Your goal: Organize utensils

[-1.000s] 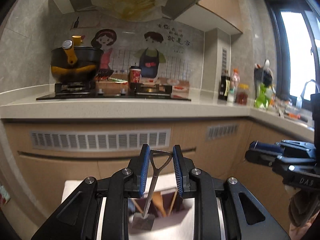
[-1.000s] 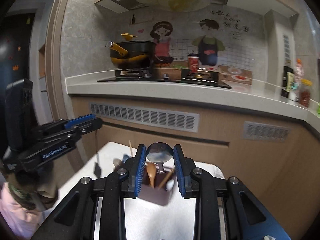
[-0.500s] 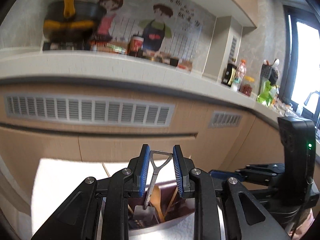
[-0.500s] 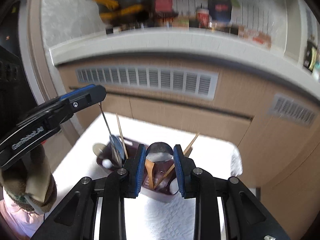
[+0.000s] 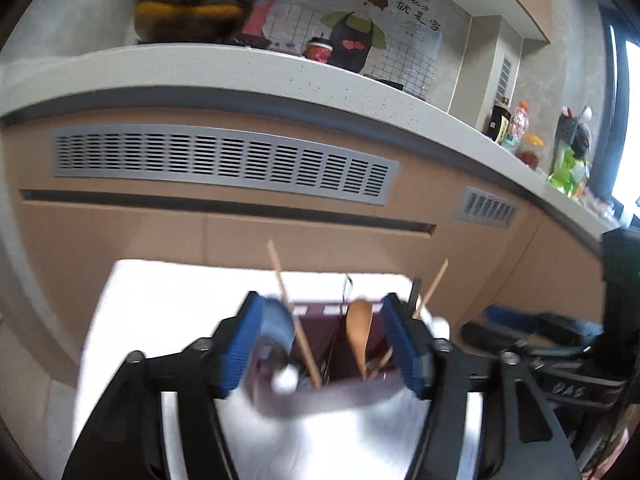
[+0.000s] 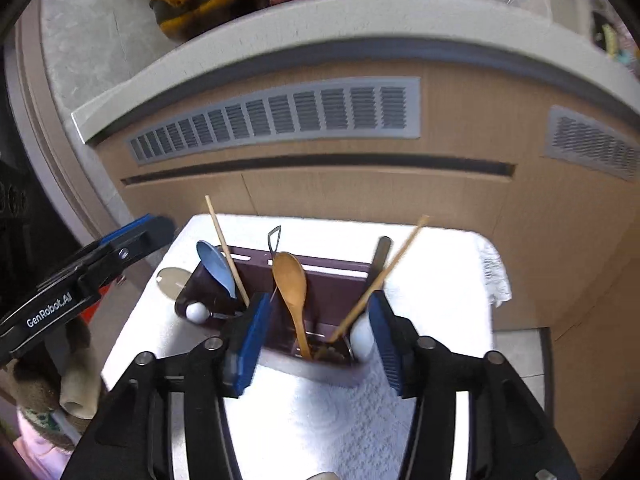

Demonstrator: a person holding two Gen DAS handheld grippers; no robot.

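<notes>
Utensils stand crowded in the dark maroon holder on the white towel covering the bench: a wooden spoon, two chopsticks, a pale blue spoon and a thin metal handle, all probably light, stiff and slick, best pinched at the upstanding handles. Both the left tongs and right tongs are spread wide, pinching nothing. Only the right view shows a metal spoon lying on the towel left of the holder; the left view is blurred there.

Between the right gripper's fingers, one holder carries two chopsticks. It also shows one wooden spoon and, seemingly, three other spoons.
</notes>
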